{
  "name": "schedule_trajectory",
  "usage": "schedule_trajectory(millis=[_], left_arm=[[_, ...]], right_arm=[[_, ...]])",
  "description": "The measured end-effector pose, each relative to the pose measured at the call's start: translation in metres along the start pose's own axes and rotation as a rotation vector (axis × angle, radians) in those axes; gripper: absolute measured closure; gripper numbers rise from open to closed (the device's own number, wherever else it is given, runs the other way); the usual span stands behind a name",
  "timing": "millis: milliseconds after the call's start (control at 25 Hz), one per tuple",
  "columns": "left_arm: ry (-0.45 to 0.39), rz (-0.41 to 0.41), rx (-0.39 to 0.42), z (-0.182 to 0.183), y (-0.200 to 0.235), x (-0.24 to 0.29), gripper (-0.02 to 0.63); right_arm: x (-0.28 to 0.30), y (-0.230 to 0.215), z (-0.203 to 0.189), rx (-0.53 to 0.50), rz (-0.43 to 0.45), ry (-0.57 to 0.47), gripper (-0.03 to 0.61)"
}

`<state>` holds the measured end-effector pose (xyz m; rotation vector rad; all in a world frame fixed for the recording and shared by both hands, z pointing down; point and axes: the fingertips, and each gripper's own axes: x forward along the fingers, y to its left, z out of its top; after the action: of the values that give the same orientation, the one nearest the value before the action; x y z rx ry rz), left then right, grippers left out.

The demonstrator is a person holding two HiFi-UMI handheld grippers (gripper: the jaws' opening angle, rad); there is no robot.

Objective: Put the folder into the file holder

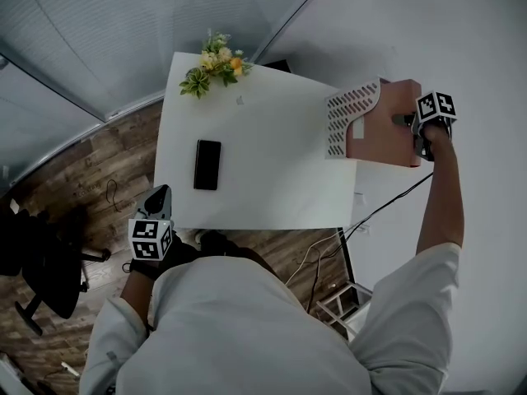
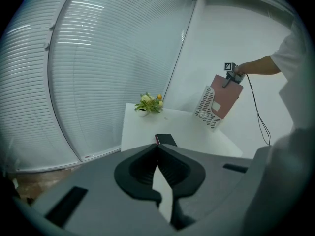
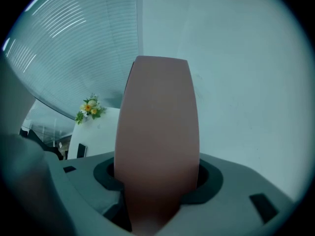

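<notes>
My right gripper (image 1: pixel 414 126) fingers (image 3: pixel 106 175) squeeze the pink folder (image 3: pixel 157 132) tight between them, just beside the file holder (image 1: pixel 350 120) at the table's (image 1: pixel 263 183) right edge. My left gripper (image 1: pixel 158 202) is closed, holding nothing

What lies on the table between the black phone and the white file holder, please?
Nothing: in the head view, the stretch of white table between the phone and the file holder is bare.
</notes>
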<state>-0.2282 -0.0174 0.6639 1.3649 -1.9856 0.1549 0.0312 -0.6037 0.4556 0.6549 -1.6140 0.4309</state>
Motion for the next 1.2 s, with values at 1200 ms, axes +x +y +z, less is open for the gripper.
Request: schedule_trajectory(millis=[1200], left_arm=[[0.061, 0.045, -0.045, -0.017, 0.017, 0.002, 0.604]], right_arm=[[0.088, 0.004, 0.012, 0.032, 0.021, 0.138, 0.229]])
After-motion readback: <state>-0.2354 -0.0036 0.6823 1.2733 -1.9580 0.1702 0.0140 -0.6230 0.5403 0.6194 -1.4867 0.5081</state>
